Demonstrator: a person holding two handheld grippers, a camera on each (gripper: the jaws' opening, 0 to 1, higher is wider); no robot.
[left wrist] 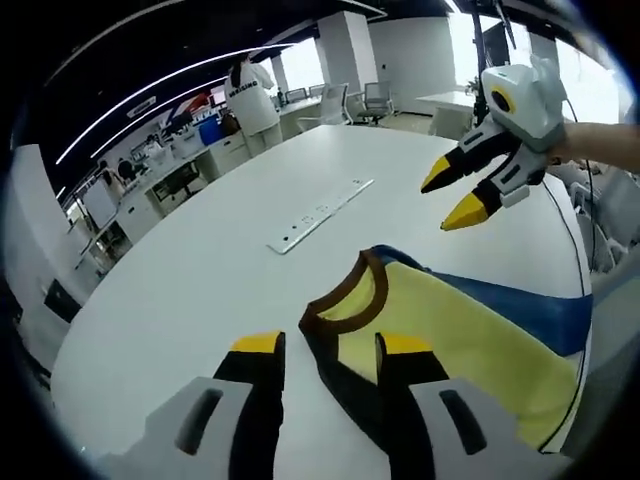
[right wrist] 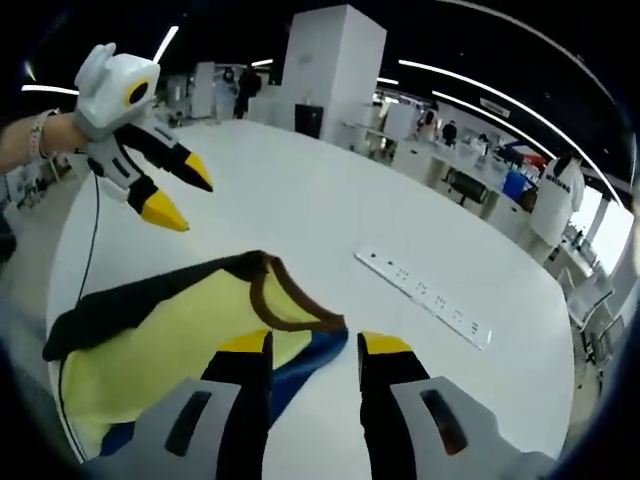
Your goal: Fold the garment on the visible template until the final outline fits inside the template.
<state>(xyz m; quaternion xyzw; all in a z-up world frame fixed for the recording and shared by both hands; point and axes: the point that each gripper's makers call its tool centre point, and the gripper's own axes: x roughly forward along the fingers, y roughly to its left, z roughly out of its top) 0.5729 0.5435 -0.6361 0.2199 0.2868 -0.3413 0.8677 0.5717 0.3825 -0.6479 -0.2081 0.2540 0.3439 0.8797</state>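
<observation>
Both claws hover apart and empty over the yellow garment (left wrist: 470,330) on the white worktop (left wrist: 220,260): left claw (left wrist: 330,345) nearest its brown collar (left wrist: 350,300), right claw (right wrist: 305,345) likewise, poised to grasp.

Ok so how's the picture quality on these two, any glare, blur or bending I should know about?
Left gripper view: strong fisheye bending curves the white table edge; bright windows wash out the upper right behind the right gripper; the garment looks sharp. Right gripper view: same curvature, ceiling light strips bow into arcs; the left gripper and the power strip are crisp; soft even light, faint shadows.
</observation>
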